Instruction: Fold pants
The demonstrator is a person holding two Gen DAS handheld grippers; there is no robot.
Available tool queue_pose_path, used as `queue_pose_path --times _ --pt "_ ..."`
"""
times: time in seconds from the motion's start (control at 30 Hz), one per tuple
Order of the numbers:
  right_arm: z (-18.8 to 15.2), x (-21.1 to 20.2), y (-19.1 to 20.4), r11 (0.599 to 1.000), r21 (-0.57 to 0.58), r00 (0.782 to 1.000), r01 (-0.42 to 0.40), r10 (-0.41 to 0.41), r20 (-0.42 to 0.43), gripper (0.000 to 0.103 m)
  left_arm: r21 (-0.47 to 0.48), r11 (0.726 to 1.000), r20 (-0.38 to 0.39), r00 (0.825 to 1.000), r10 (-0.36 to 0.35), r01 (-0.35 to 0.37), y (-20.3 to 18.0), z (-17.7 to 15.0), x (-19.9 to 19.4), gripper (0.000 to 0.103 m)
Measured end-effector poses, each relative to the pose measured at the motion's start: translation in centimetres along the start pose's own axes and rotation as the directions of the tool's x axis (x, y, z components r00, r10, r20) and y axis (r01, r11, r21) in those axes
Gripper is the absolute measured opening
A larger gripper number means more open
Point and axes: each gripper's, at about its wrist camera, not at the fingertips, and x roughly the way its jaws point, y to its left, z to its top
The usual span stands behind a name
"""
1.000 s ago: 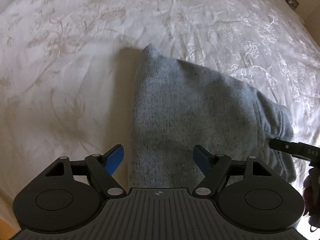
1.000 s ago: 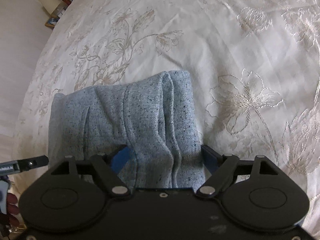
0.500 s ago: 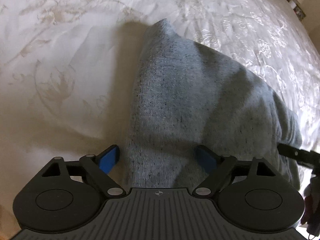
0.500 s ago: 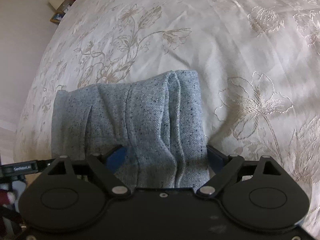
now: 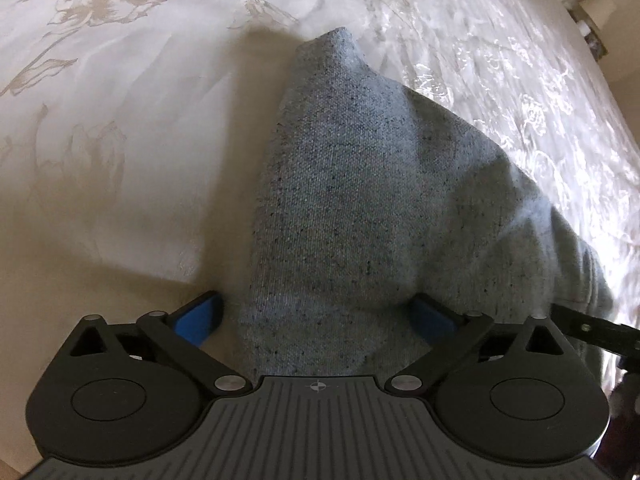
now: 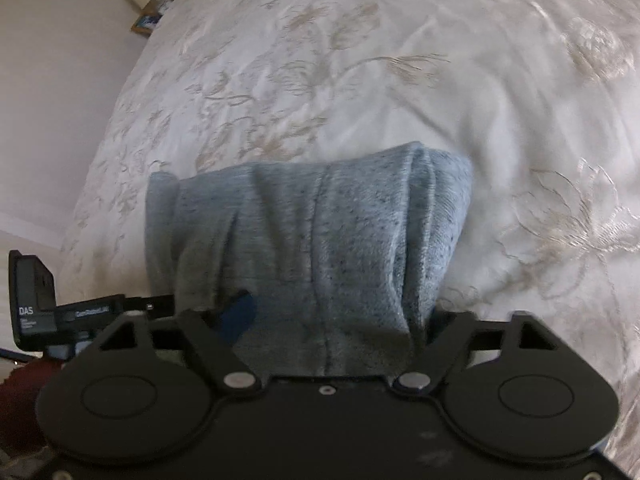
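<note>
Grey pants (image 5: 360, 220) between both claws | left claw (image 5: 316, 316) apart | right claw (image 6: 336, 316) apart

A white bedspread (image 5: 140, 128) with pale gold embroidered flowers covers the bed. Beyond its far edge, in the right wrist view, a small wooden shelf (image 6: 154, 12) holds objects too blurred to identify, beside a plain wall (image 6: 60, 100).

My left gripper (image 5: 316, 316) and right gripper (image 6: 336, 320) have advanced over the pants (image 5: 360, 200); folded fabric now lies deeper between my fingers (image 5: 198, 316), filling both views.
</note>
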Motion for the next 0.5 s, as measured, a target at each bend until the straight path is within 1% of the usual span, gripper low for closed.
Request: queue_pose_path --times 0.03,0.07,0.1,0.13,0.17,0.2,0.23,0.27,0.3,0.4,0.47,0.5 --pt "0.0 -0.1 0.3 1.000 0.001 1.000 0.010 -0.010 0.007 0.035 -0.003 1.000 0.000 1.000 -0.002 0.002 0.1 -0.1 -0.1 0.101" --pt "-0.1 -0.4 0.4 1.000 0.009 1.000 0.009 -0.009 0.015 0.033 0.000 1.000 0.001 1.000 -0.003 0.003 0.1 -0.1 -0.2 0.099" --pt "-0.3 -0.7 0.6 1.000 0.012 1.000 0.006 -0.006 0.022 0.033 0.007 1.000 0.003 1.000 -0.013 0.013 0.4 -0.2 -0.6 0.089" --pt "-0.4 -1.0 0.9 1.000 0.008 0.999 0.012 -0.012 0.030 0.032 0.016 0.999 0.011 0.999 -0.030 0.029 0.4 -0.3 -0.9 0.070" --pt "-0.6 -1.2 1.3 1.000 0.005 0.999 0.020 -0.020 0.034 0.032 0.027 0.999 0.022 0.999 -0.048 0.047 0.4 -0.4 -1.3 0.057" --pt "-0.8 -1.4 1.7 1.000 0.004 0.999 0.027 -0.027 0.037 0.032 0.031 0.997 0.026 0.997 -0.072 0.072 0.2 -0.4 -1.7 0.028" --pt "-0.9 -1.6 2.0 0.999 0.001 0.999 0.035 -0.035 0.041 0.032 0.033 0.996 0.032 0.996 -0.083 0.082 0.0 -0.5 -2.2 0.018" --pt "-0.9 -1.7 2.4 0.999 0.000 0.998 0.044 -0.044 0.046 0.032 0.043 0.997 0.046 0.997 -0.069 0.067 -0.3 -0.6 -2.7 0.014" --pt "-0.9 -1.8 2.9 0.998 -0.005 0.997 0.058 -0.058 0.052 0.032 0.064 0.996 0.066 0.996 -0.060 0.056 -0.6 -0.8 -3.4 0.013" --pt "-1.0 -2.4 4.2 0.996 -0.048 0.994 0.079 -0.076 0.073 0.031 0.081 0.995 0.115 0.992 -0.058 0.048 -1.0 -1.2 -5.6 0.012" --pt "-0.9 -3.0 5.3 0.995 -0.070 0.994 0.075 -0.069 0.085 0.030 0.085 0.995 0.153 0.986 -0.060 0.047 -1.1 -1.0 -7.2 0.012" --pt "-0.9 -3.4 5.7 0.995 -0.077 0.994 0.068 -0.061 0.090 0.030 0.100 0.994 0.182 0.982 -0.052 0.035 -1.3 -0.7 -8.2 0.011"
